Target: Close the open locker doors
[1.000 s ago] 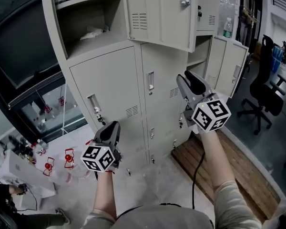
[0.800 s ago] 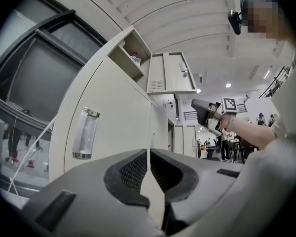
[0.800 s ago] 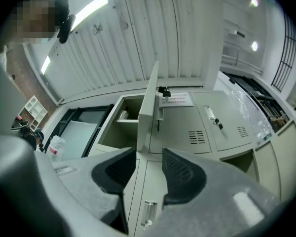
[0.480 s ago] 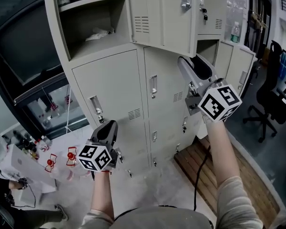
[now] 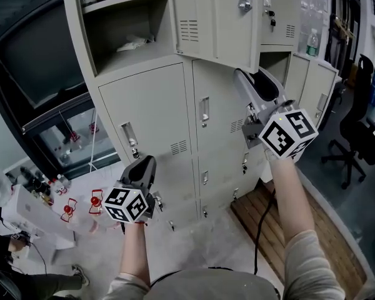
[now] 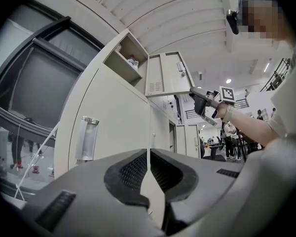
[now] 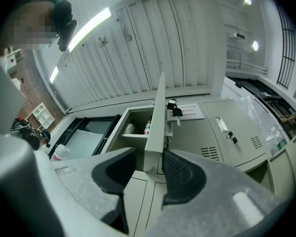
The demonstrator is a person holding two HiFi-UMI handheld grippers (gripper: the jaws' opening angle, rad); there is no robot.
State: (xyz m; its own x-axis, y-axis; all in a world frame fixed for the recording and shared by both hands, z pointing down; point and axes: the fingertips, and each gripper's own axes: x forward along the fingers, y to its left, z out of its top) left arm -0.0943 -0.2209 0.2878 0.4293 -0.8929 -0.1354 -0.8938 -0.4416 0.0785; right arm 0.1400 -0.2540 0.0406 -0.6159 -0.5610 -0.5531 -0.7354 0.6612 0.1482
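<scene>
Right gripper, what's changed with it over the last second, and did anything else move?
The right gripper rose toward the lower edge of the open upper locker door. Its jaws have just been closing a little, and that edge now shows between them, not clamped. The left gripper stayed low in front of the closed locker doors, jaws together and empty. No door has swung.

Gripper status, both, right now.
Left gripper: shut, empty.
Right gripper: open; its jaws have just been closing around the lower edge of the open locker door, not yet gripping it.
</scene>
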